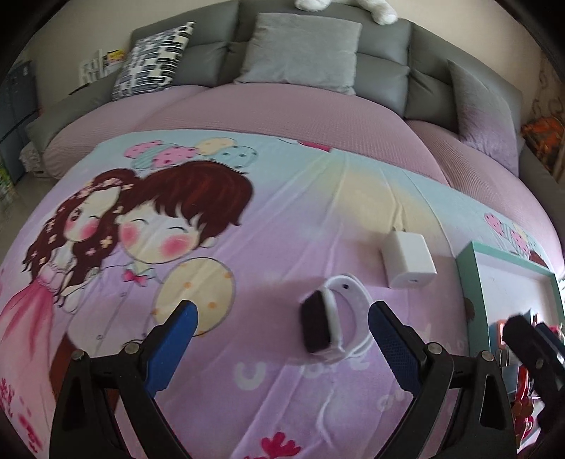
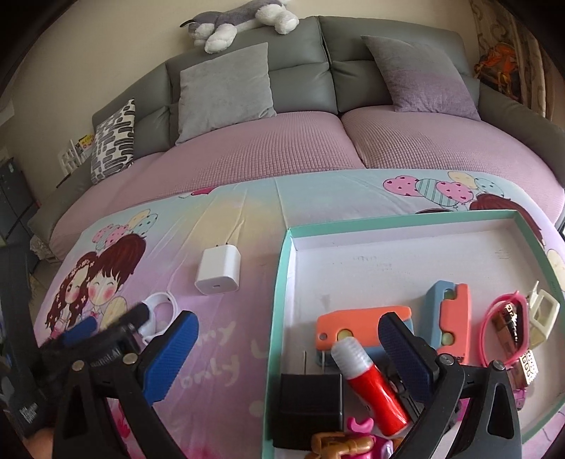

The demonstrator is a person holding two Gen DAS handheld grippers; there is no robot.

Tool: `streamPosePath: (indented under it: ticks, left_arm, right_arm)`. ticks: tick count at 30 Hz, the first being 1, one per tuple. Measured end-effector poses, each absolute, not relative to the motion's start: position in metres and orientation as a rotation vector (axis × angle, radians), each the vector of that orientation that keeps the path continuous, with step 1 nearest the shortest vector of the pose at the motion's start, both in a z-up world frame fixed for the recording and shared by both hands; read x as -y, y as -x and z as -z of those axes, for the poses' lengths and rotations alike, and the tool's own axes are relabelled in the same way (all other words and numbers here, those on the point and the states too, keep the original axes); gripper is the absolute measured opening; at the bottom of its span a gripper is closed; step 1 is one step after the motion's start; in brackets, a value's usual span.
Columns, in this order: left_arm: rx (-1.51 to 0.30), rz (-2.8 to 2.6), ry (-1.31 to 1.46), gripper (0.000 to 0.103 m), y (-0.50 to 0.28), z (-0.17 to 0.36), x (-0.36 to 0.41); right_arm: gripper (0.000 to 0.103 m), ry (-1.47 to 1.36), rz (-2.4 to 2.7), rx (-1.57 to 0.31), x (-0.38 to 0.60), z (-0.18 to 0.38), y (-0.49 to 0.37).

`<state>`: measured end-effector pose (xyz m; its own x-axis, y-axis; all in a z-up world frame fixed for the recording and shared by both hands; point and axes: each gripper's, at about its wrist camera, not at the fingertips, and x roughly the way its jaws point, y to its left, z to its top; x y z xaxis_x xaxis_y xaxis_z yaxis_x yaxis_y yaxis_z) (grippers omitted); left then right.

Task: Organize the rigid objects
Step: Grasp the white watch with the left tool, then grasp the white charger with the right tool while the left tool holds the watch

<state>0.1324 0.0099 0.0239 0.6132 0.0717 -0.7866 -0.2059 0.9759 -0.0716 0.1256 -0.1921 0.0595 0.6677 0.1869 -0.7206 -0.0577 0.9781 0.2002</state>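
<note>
A smartwatch (image 1: 319, 326) with a dark face and a white band lies on the cartoon-print sheet. It sits between the blue pads of my open left gripper (image 1: 282, 342), closer to the right pad and touching neither. A white charger (image 1: 408, 261) lies just beyond it. My right gripper (image 2: 287, 355) is open over the left rim of the teal box (image 2: 282, 300) and holds nothing. Inside the box lie a red tube (image 2: 370, 388), a black charger (image 2: 307, 406), two orange-and-blue cases (image 2: 363, 328), pink sunglasses (image 2: 494, 328) and small toys. In the right wrist view the left gripper (image 2: 109, 323) partly hides the watch (image 2: 159, 307).
The sheet covers a surface in front of a grey sofa (image 2: 300, 81) with a pink seat cover, cushions (image 1: 300, 49) and a plush dog (image 2: 240, 21). The teal box (image 1: 473, 268) stands at the right of the left wrist view, with the right gripper (image 1: 526, 332) over it.
</note>
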Motion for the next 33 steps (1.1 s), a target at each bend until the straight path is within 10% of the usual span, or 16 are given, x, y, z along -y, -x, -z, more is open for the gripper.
streamPosePath:
  ticks: [10,16,23,33]
  left_arm:
    - [-0.953,-0.096,0.064,0.097,-0.148,-0.006,0.015]
    - [-0.958,-0.095,0.098,0.075,-0.147,-0.006,0.003]
    - [-0.954,-0.062,0.112,0.054,-0.145,-0.011,-0.003]
    - [-0.956,-0.087,0.142,0.054,-0.143,-0.015,-0.020]
  right_arm:
    - [0.103,-0.146,-0.150,-0.829,0.178,-0.063,-0.151]
    - [0.100,-0.135,-0.204,-0.864,0.160,-0.058,-0.165]
    - [0.085,-0.086,-0.256,-0.881,0.137,-0.054,-0.178]
    - [0.061,-0.039,-0.315,-0.936,0.108,-0.035,-0.196]
